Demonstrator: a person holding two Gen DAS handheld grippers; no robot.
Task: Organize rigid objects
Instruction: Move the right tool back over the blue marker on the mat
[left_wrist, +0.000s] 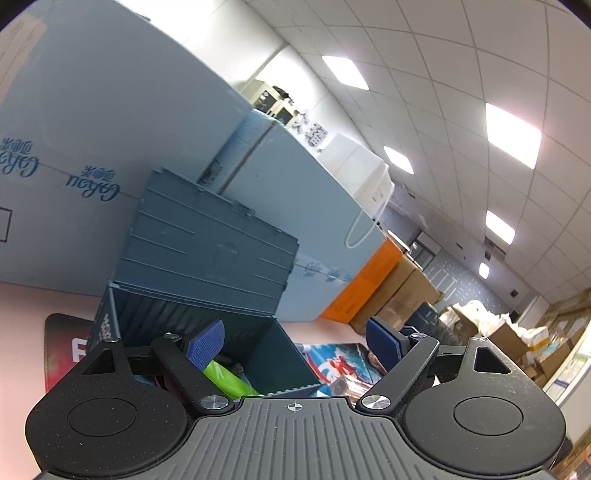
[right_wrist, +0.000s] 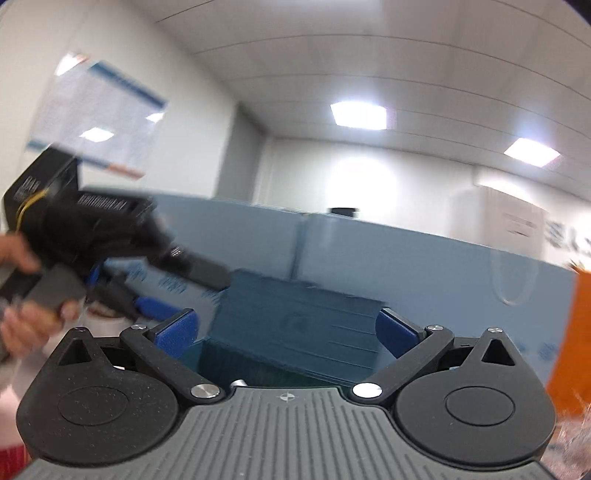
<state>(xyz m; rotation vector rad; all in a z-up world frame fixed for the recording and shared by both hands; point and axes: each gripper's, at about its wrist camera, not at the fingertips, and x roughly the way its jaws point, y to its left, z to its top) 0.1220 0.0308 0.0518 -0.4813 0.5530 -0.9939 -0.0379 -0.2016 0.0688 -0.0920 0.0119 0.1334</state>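
Note:
A blue-grey plastic storage box (left_wrist: 207, 251) stands on the pink table with its lid tipped up and back. Inside it lies a bright green object (left_wrist: 225, 376), partly hidden by my left gripper (left_wrist: 295, 345). That gripper hovers open just over the box's near rim, with nothing between its blue pads (left_wrist: 205, 345). In the blurred right wrist view the same box (right_wrist: 299, 317) sits straight ahead. My right gripper (right_wrist: 286, 332) is open and empty above its open top. A hand (right_wrist: 26, 325) holds the left gripper (right_wrist: 123, 291) at the left.
Tall pale blue cartons (left_wrist: 74, 147) wall off the table behind the box, with an orange box (left_wrist: 369, 280) and brown cartons to their right. A colourful printed mat (left_wrist: 332, 362) and a small silver cylinder (left_wrist: 338, 386) lie right of the box. A red-black mat (left_wrist: 62, 347) lies left.

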